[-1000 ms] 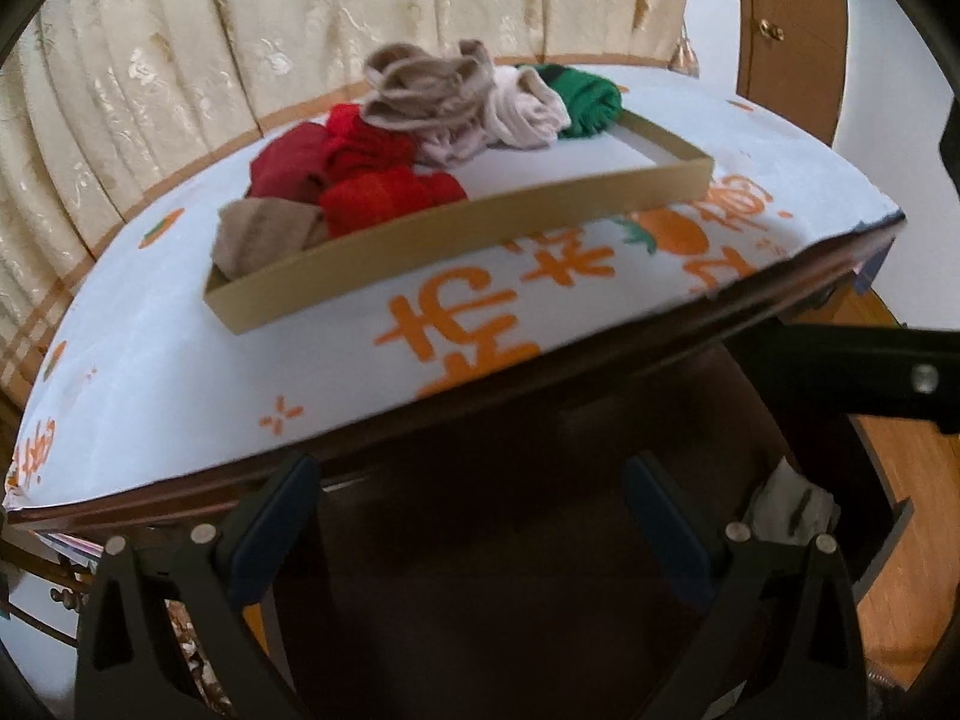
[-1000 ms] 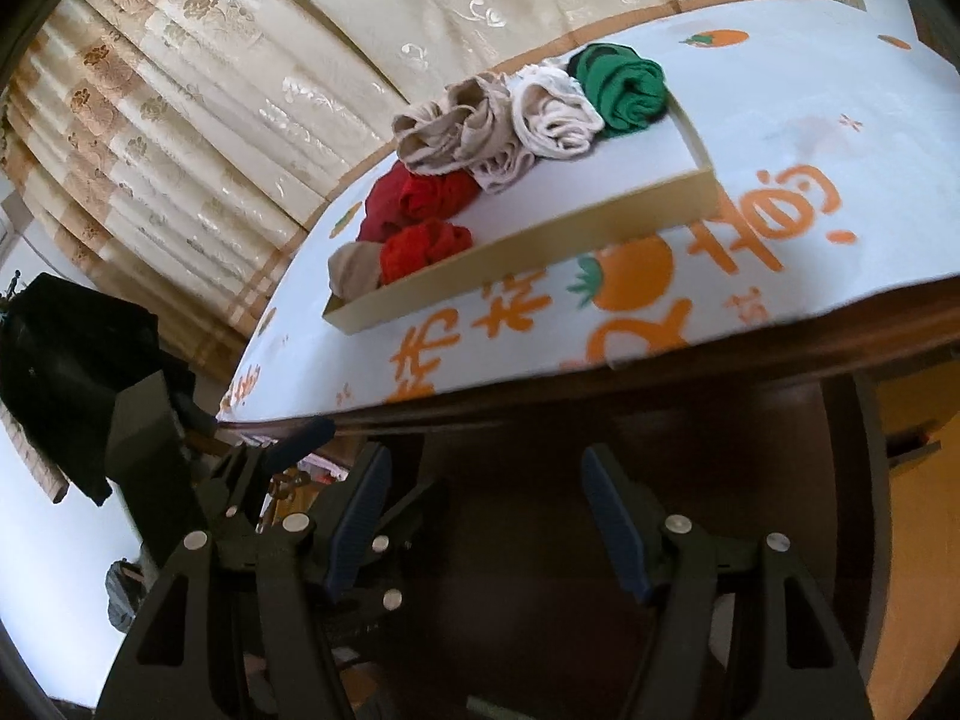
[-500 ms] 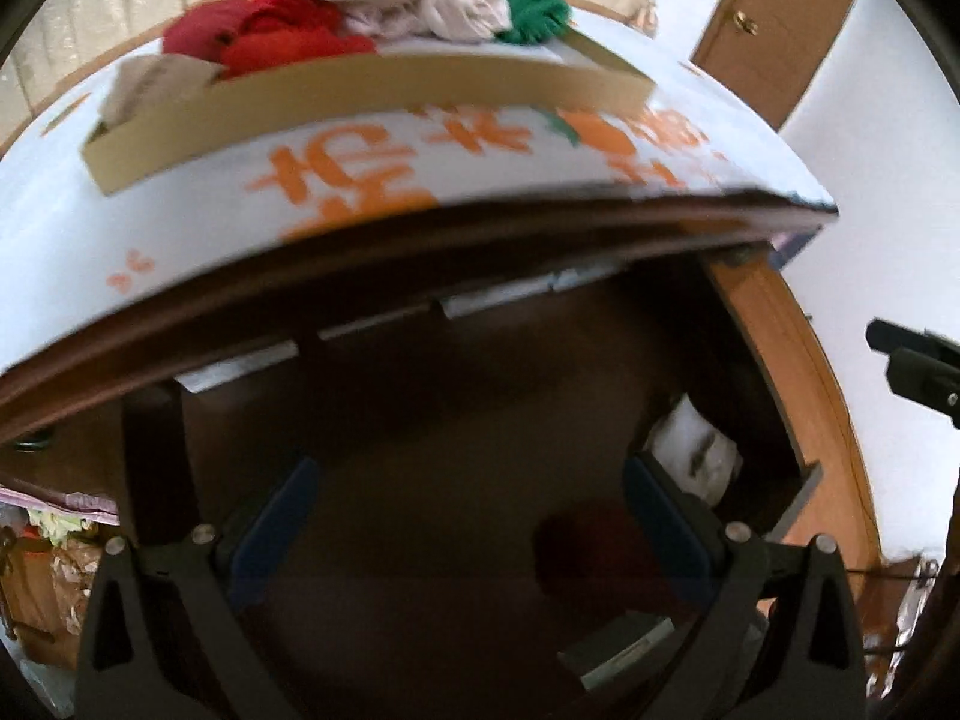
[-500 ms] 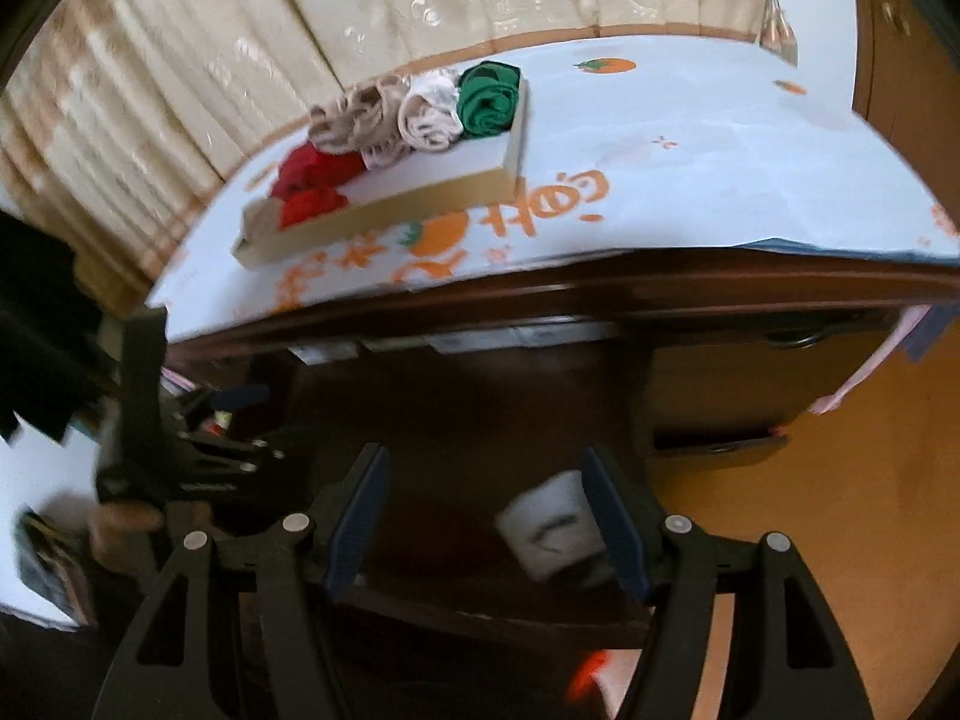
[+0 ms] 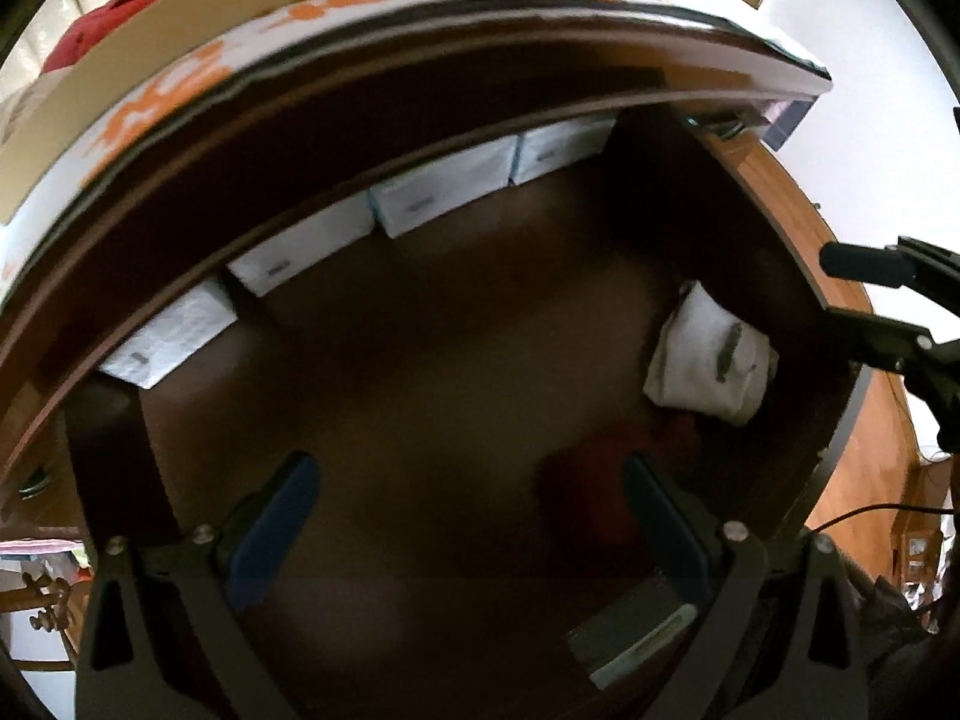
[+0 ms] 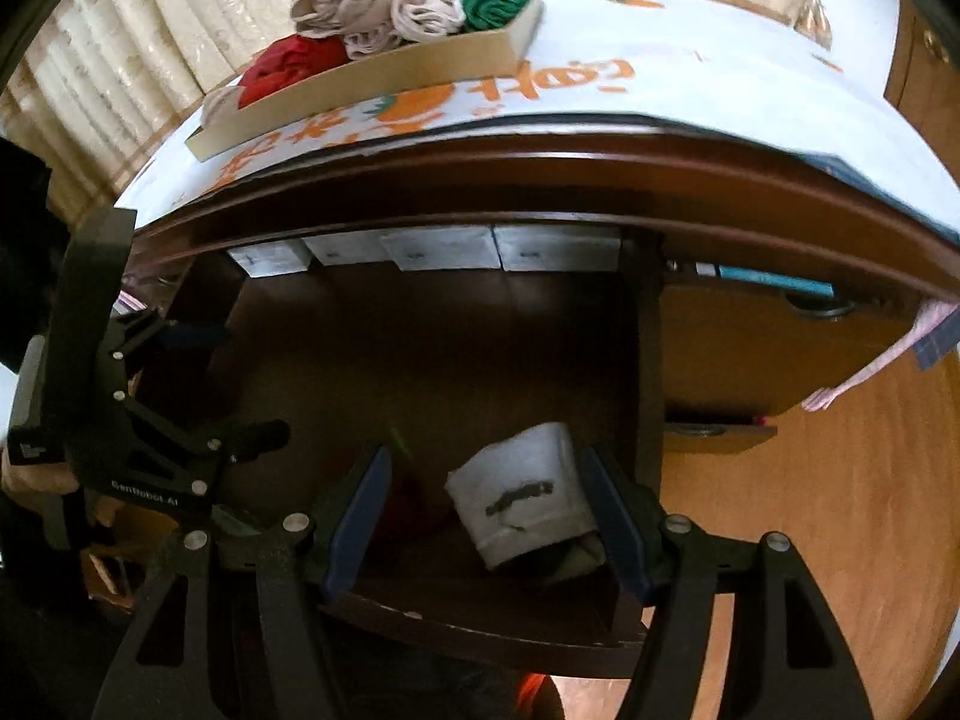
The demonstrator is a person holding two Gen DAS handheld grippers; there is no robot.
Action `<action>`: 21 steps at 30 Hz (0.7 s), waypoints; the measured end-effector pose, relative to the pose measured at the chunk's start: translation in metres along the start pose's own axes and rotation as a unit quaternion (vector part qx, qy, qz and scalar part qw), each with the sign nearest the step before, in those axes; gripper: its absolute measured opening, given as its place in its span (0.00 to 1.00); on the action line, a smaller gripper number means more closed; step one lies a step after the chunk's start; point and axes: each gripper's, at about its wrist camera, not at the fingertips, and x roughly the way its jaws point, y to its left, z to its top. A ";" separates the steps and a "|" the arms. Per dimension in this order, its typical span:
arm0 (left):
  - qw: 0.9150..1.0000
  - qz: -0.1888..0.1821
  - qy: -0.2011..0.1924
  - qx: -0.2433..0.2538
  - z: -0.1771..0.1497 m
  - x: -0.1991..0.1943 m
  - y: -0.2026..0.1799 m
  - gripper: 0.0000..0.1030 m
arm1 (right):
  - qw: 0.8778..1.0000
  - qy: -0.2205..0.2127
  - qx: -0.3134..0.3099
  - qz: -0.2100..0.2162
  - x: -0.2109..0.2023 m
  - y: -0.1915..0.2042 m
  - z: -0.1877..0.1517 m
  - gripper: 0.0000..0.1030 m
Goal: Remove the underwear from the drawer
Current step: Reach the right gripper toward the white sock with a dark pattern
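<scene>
Drawer (image 6: 480, 618) open, white rolled underwear (image 6: 525, 495) and probably a red one (image 5: 600, 492) left inside, several already in tabletop tray (image 6: 384, 81); both tongs, left (image 5: 468, 522) and right (image 6: 486, 516), wide, empty.

White roll (image 6: 528, 495) with a dark squiggle beside a deep red bundle (image 5: 600, 492) in the dark brown drawer (image 6: 480, 618). Up top, white cloth (image 6: 690, 84) printed with orange, tan tray (image 6: 420, 69) of red, beige, cream and green rolls. Blue pads (image 6: 357, 531) on black fingers.

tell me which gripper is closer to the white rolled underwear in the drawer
Right. The right gripper has its open fingers on either side of the white rolled underwear. The left gripper is open further left in the drawer, the roll up to its right.
</scene>
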 end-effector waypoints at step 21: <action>0.998 0.019 0.040 0.032 -0.004 0.024 -0.017 0.96 | 0.998 0.033 0.040 0.047 0.040 -0.004 -0.010 0.66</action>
